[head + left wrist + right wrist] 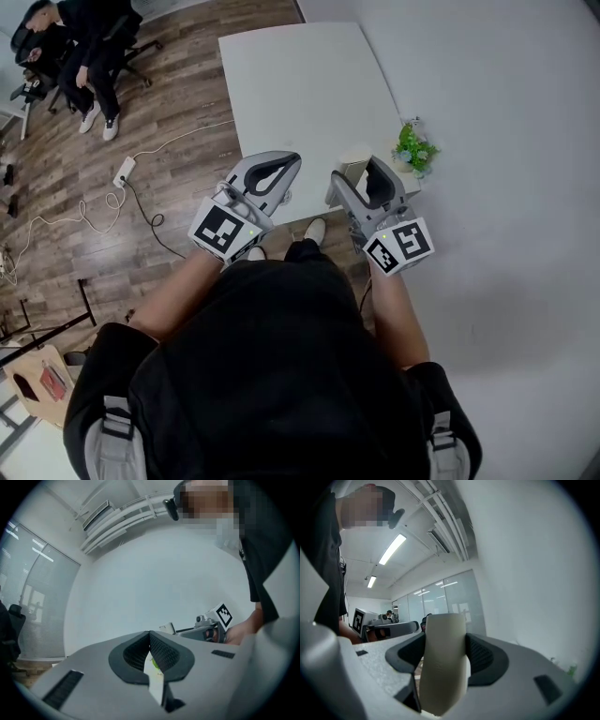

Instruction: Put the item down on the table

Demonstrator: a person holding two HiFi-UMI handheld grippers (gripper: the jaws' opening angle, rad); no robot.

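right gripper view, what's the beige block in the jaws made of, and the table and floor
Beige rounded block: matte, faintly grainy, no gloss; plastic or foam, unclear. White rectangular table: smooth, even matte top, probably laminate. Brown plank floor: grain and seams show, wood or wood-look laminate.

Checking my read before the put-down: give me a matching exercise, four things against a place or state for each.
1 left gripper
2 right gripper
3 plant
4 power strip

A on the wooden floor
B at the table's right edge
C fingers clamped on a beige item
D fingers together at the tips

Pairs: 1-D, 2-C, 3-B, 4-A
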